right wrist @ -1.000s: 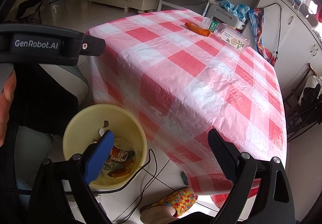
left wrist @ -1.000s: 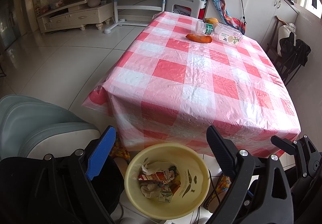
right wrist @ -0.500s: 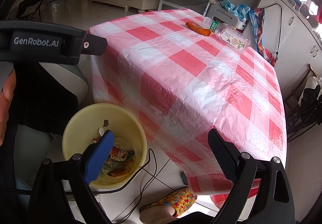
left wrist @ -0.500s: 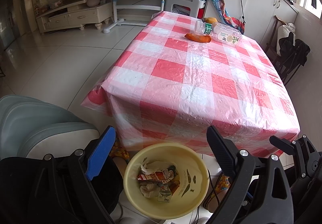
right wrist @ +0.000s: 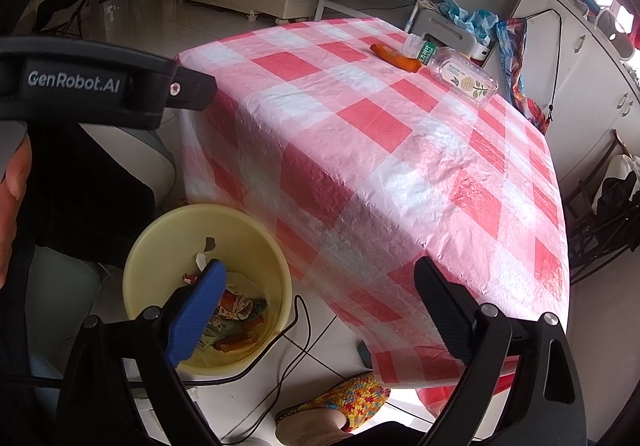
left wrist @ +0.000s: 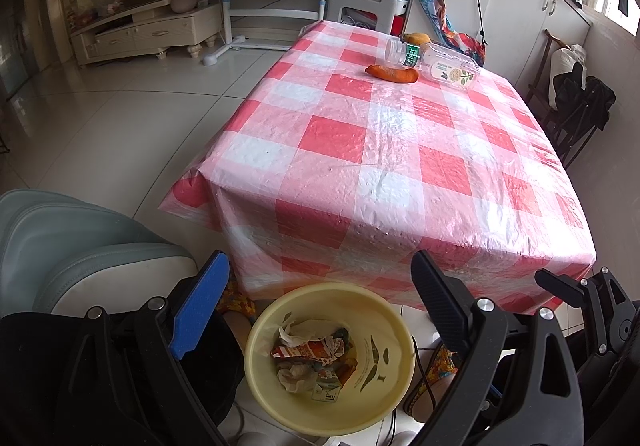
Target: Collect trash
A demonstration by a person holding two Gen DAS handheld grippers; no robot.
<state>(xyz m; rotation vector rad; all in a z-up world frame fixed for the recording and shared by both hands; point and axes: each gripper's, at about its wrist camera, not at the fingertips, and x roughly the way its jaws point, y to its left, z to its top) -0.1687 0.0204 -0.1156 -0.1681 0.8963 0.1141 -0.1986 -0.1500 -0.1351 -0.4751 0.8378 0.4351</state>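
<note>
Holding both the left gripper (left wrist: 316, 298) and right gripper (right wrist: 320, 298) spread and empty, unchanged; I can't identify the bin (left wrist: 392, 402) scraps (crumpled).

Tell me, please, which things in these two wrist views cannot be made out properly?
- Yellow object, left wrist view: mostly hidden behind the plastic bottle; identity unclear.
- Bin contents, right wrist view: partly covered by the right gripper.
- Bottle label text: too small in both views.
- Slipper, right wrist view: cut off below.
</note>
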